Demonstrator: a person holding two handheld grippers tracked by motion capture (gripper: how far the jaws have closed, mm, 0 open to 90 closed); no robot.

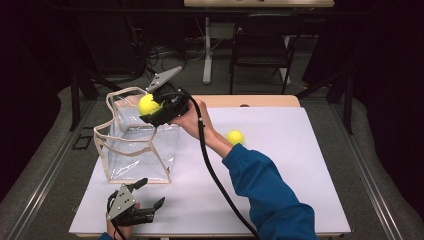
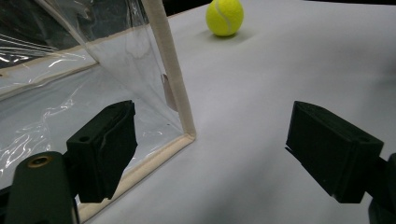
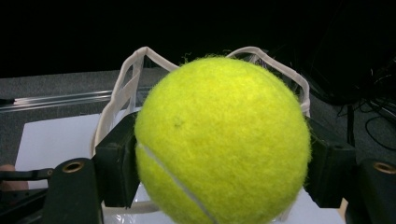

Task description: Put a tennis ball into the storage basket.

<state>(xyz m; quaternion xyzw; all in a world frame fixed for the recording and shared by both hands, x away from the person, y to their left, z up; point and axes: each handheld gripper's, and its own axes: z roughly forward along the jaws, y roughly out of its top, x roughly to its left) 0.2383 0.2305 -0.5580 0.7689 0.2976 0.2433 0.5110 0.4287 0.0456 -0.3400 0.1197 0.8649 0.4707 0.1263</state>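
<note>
A clear plastic bag [image 1: 137, 145] with cream trim and handles stands upright at the left of the white table [image 1: 280, 200]. My right gripper [image 1: 152, 109] hangs over the bag's open top, shut on a yellow tennis ball [image 1: 148, 104]; the ball [image 3: 222, 142] sits squeezed between both jaws, with the bag's handles [image 3: 135, 70] behind it. A second tennis ball [image 1: 234, 137] lies loose on the table right of the bag, also far off in the left gripper view [image 2: 225, 17]. My left gripper [image 1: 150, 192] rests open near the table's front edge, beside the bag's front corner [image 2: 187, 135].
A black cable [image 1: 215, 175] trails from the right gripper across the table toward the front edge. A blue sleeve [image 1: 270, 195] crosses the middle of the table. A dark chair [image 1: 260, 45] and a table leg [image 1: 207, 50] stand beyond the far edge.
</note>
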